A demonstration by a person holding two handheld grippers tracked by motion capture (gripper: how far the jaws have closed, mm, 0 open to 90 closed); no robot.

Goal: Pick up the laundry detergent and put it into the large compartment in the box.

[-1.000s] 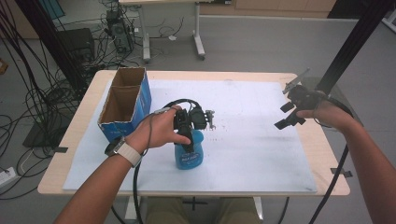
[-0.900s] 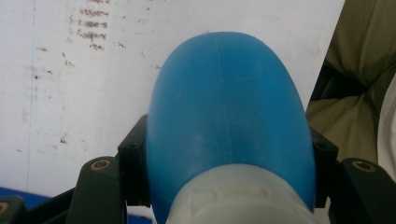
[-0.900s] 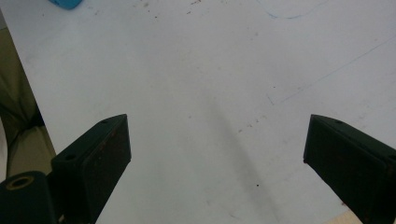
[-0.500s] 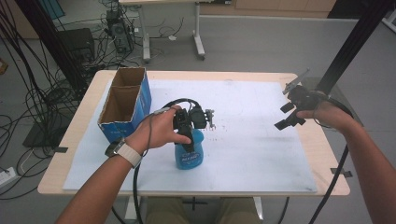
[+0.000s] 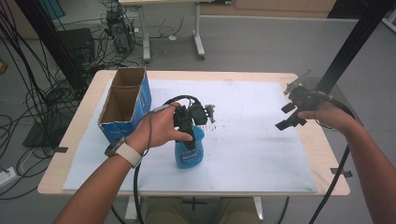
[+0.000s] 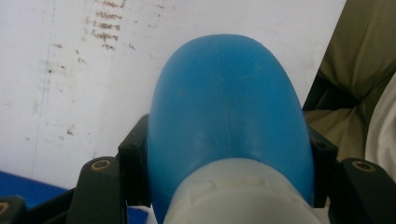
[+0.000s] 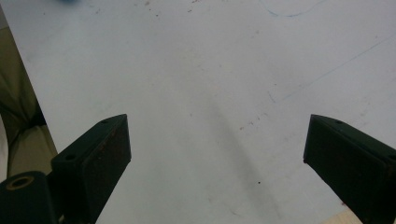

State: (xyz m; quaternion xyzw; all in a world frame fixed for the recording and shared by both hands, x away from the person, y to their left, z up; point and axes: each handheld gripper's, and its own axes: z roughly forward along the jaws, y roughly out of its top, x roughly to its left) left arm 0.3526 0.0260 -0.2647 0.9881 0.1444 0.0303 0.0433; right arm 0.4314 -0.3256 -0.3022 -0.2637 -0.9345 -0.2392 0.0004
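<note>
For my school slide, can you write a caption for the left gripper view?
Left tongs clamped on a blue spray bottle, over the white table sheet.

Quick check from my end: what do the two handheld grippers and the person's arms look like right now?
Both grippers are black. The left gripper trails a thick black cable. The right gripper has blocky, wedge-shaped black fingers, a grey plate on top and its own black cable. Forearms are bare, with no sleeves; the left wrist wears a wristwatch with a pale band.

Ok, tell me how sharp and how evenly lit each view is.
High view: even light, mild softness, blue bottle readable. Left gripper view: bottle close up, soft, faint sheen. Right gripper view: jaws dark, white mat evenly lit, faint shadow streak.
</note>
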